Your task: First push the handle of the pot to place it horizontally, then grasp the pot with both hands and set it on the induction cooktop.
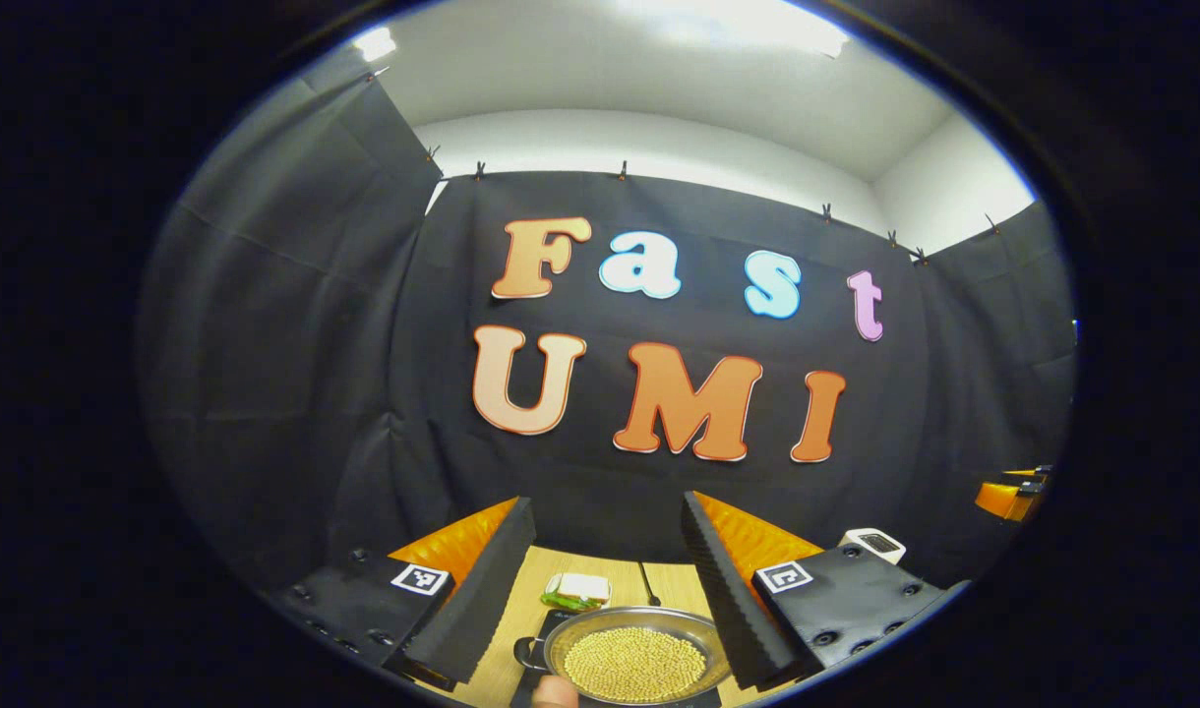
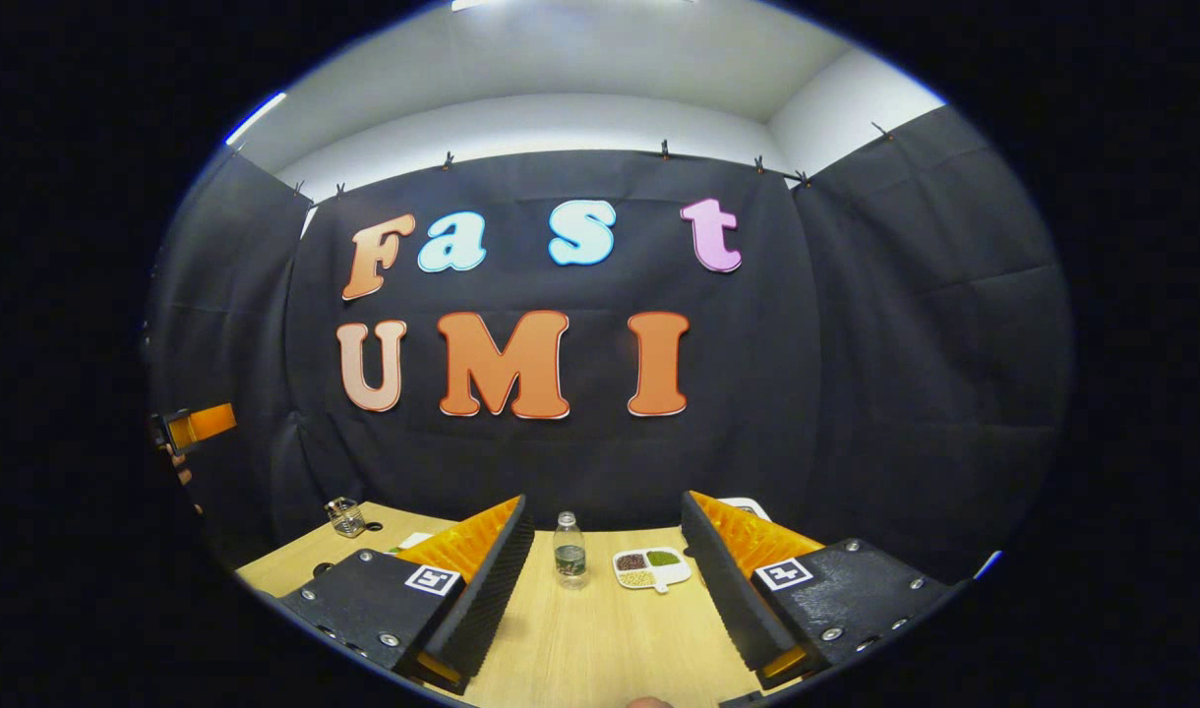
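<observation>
The round steel pot point(image 1: 639, 659), filled with yellow beads, is seen on the wooden table point(image 1: 526, 629) between the ribbed fingers of the left gripper point(image 1: 610, 590), spread wide and empty. The right gripper point(image 2: 605, 590) is likewise held wide apart, grasping nothing.

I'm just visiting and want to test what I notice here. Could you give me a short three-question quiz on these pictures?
1. True or false: in the left gripper view, the round metal pot is heaped with small yellow beans.
2. In the right gripper view, which stands on the light wooden table between the right gripper fingers?
A. a clear plastic bottle
B. a red kettle
C. a blue mug
3. Fill in: the white divided dish holding small heaps of grains lies to the ___ of the bottle in that view.

Key: 1 true; 2 A; 3 right.
</observation>
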Demonstrator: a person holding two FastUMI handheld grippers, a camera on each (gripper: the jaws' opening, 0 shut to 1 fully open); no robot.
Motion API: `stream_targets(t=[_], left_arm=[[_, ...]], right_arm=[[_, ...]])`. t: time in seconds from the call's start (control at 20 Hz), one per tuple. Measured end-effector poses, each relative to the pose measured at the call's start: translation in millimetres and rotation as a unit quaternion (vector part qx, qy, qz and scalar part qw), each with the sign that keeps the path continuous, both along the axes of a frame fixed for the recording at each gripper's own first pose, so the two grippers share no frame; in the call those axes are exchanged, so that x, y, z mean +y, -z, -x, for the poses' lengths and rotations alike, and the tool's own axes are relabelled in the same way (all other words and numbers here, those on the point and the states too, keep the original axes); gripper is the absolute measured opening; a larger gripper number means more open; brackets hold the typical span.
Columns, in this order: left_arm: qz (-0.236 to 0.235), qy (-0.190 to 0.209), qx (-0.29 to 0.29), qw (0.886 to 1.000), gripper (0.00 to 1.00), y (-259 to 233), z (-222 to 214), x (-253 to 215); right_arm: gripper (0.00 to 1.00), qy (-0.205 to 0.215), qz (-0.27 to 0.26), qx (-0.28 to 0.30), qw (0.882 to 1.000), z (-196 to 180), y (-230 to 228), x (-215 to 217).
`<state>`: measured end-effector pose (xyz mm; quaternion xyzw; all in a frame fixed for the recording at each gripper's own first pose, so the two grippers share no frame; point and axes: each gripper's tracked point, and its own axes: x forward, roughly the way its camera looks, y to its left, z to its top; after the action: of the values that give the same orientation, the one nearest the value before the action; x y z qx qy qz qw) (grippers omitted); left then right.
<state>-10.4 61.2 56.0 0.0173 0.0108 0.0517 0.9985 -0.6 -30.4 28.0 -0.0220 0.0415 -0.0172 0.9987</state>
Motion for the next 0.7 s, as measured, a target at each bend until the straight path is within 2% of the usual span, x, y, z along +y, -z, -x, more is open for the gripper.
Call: stream_targets(t=[0.05,0.1,0.2,0.25,0.3,0.7], left_arm=[[-0.002,0.009,-0.004,1.000,0.96,-3.6,3.1,-6.7],[-0.001,0.023,-0.004,1.000,0.98,-4.8,6.1,-15.8],[0.006,0.045,-0.005,0.999,1.00,-10.5,12.2,-30.6],[0.007,0.049,-0.011,0.999,0.98,-17.6,13.6,-31.7],[0.005,0.047,-0.019,0.999,0.96,-23.4,16.0,-32.1],[0.003,0.053,-0.033,0.998,0.99,-28.4,29.9,-38.0]], right_arm=[[0.93,0.006,0.001,-0.005,1.000,4.7,-4.8,-7.3],[0.96,0.008,0.000,-0.008,1.000,7.8,-9.4,-11.8],[0.94,0.011,-0.004,-0.013,1.000,13.3,-15.9,-16.3],[0.93,0.013,-0.005,-0.017,1.000,16.1,-19.6,-19.7],[0.93,0.014,-0.005,-0.022,1.000,18.2,-21.4,-21.7],[0.93,0.003,-0.002,-0.018,1.000,26.1,-14.7,-14.9]])
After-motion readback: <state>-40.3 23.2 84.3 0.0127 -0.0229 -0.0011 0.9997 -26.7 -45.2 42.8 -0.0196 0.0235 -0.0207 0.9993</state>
